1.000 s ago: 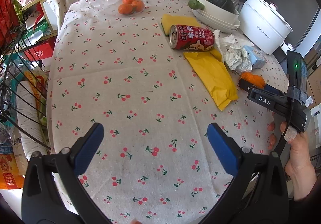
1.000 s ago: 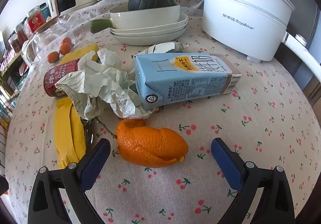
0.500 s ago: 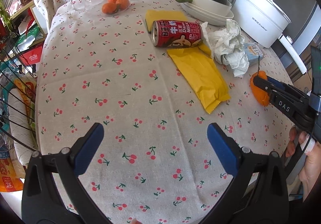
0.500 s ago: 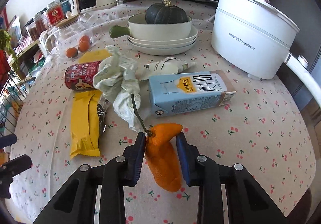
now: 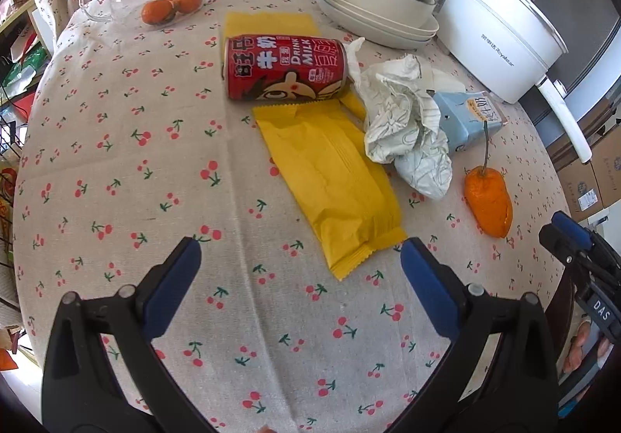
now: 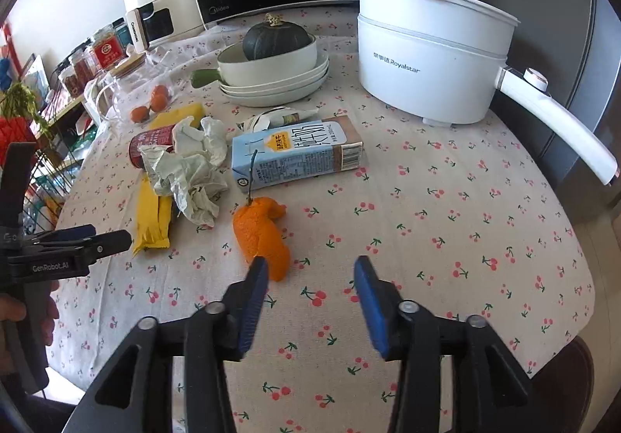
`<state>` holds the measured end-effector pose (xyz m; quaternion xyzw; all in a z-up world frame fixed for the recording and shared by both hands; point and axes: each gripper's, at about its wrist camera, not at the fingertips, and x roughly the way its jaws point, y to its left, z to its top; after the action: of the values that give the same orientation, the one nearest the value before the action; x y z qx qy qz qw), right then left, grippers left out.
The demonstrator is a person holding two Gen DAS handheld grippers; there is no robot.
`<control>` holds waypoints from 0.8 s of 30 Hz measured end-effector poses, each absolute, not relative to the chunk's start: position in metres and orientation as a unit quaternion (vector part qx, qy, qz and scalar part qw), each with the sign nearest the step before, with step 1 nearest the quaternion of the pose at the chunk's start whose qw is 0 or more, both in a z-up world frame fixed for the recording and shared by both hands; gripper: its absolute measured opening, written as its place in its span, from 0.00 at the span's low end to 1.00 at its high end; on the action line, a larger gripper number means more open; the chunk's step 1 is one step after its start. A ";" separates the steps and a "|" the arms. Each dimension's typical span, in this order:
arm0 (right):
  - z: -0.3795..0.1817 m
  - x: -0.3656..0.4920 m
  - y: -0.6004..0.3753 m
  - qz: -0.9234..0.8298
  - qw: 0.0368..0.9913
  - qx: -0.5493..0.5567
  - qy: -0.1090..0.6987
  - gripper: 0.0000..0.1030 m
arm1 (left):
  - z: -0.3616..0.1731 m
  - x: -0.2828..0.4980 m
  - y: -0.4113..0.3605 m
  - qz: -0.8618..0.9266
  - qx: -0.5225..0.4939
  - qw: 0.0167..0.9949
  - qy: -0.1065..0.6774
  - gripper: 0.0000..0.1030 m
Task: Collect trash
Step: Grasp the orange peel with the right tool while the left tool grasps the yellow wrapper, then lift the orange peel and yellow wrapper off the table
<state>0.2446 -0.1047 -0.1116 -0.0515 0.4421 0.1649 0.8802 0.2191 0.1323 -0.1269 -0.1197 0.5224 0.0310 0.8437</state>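
Note:
Trash lies in a cluster on the cherry-print tablecloth: a red milk-drink can [image 5: 285, 68] on its side, a yellow wrapper [image 5: 333, 177], crumpled white paper [image 5: 403, 130], a blue milk carton [image 6: 295, 157] and an orange peel [image 6: 260, 235] with a stem. My left gripper [image 5: 299, 246] stands open just short of the wrapper's near end, with nothing in it. My right gripper [image 6: 310, 264] is opening. The peel lies on the cloth just beyond its left finger, not between the pads. The right gripper's tip [image 5: 566, 235] also shows in the left wrist view.
A white electric pot [image 6: 431, 52] with a long handle stands at the back right. Stacked white dishes [image 6: 271, 84] hold a dark squash. A glass jar with small oranges [image 5: 170, 2] sits at the back left. Appliances line the far edge; a wire rack [image 6: 46, 177] stands left of the table.
The right gripper shut on the orange peel, pulled it nearer, and has now opened, leaving the peel on the cloth. The left gripper moved closer to the yellow wrapper, still open.

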 end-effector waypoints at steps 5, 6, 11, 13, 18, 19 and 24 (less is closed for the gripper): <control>-0.119 0.256 -0.103 0.153 0.874 -0.049 0.458 0.79 | -0.132 0.238 0.119 0.038 -0.094 0.854 0.510 0.96; -0.120 0.258 -0.104 0.152 0.874 -0.042 0.460 0.79 | -0.134 0.241 0.118 0.040 -0.091 0.855 0.510 0.95; -0.128 0.266 -0.101 0.159 0.871 -0.037 0.464 0.79 | -0.142 0.255 0.119 0.045 -0.100 0.853 0.511 0.85; -0.129 0.265 -0.095 0.167 0.869 -0.043 0.464 0.79 | -0.141 0.257 0.118 0.043 -0.087 0.856 0.508 0.77; -0.133 0.264 -0.074 0.187 0.866 -0.080 0.458 0.81 | -0.138 0.254 0.126 0.024 -0.080 0.851 0.519 0.56; -0.134 0.265 -0.069 0.188 0.865 -0.088 0.457 0.81 | -0.137 0.252 0.130 0.022 -0.083 0.850 0.520 0.53; -0.143 0.270 -0.048 0.183 0.863 -0.123 0.454 0.81 | -0.136 0.236 0.147 0.020 -0.093 0.843 0.529 0.47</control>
<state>0.2704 -0.0478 -0.1427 -0.1228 0.4541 0.1826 0.8634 0.2364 0.1469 -0.1360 -0.0926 0.5288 0.0199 0.8434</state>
